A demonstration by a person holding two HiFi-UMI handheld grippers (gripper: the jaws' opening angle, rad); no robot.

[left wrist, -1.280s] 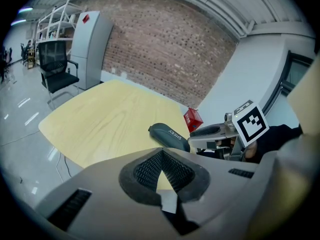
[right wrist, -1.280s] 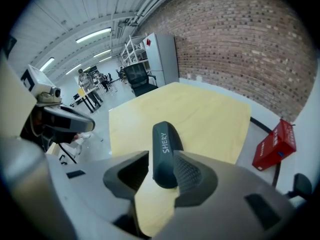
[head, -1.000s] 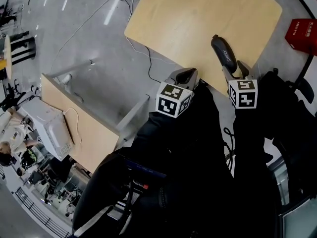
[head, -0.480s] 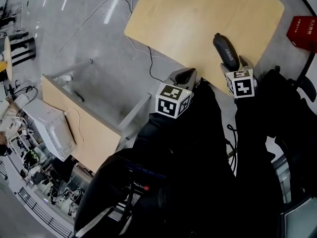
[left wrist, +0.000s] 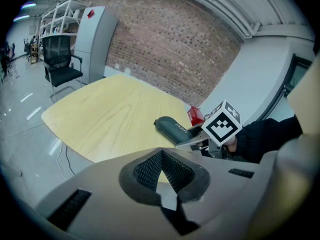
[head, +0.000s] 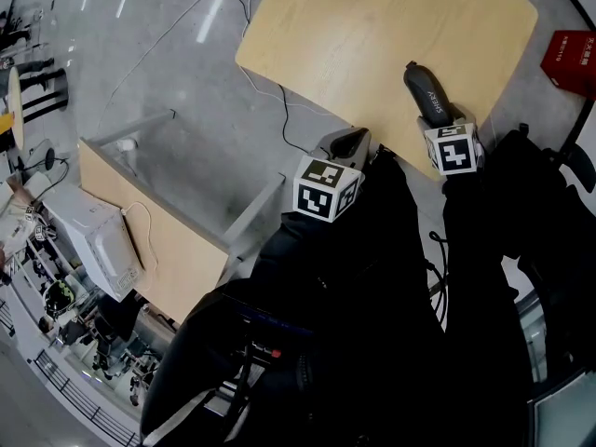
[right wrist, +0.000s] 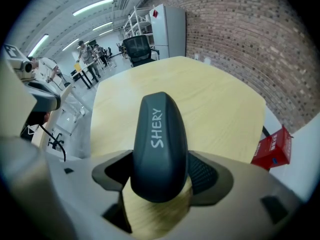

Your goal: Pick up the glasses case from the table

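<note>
A dark glasses case (right wrist: 159, 134) lies on the wooden desk (head: 354, 35), between the spread jaws of the right hand-held gripper (head: 438, 119), which have just been opening. Pinching and lifting remain. The left hand-held gripper (left wrist: 162, 171) hangs nearby, pressed together, empty.

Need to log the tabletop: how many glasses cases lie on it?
1: the dark glasses case lies on the wooden table, near the edge closest to the person. None looks hidden.
</note>
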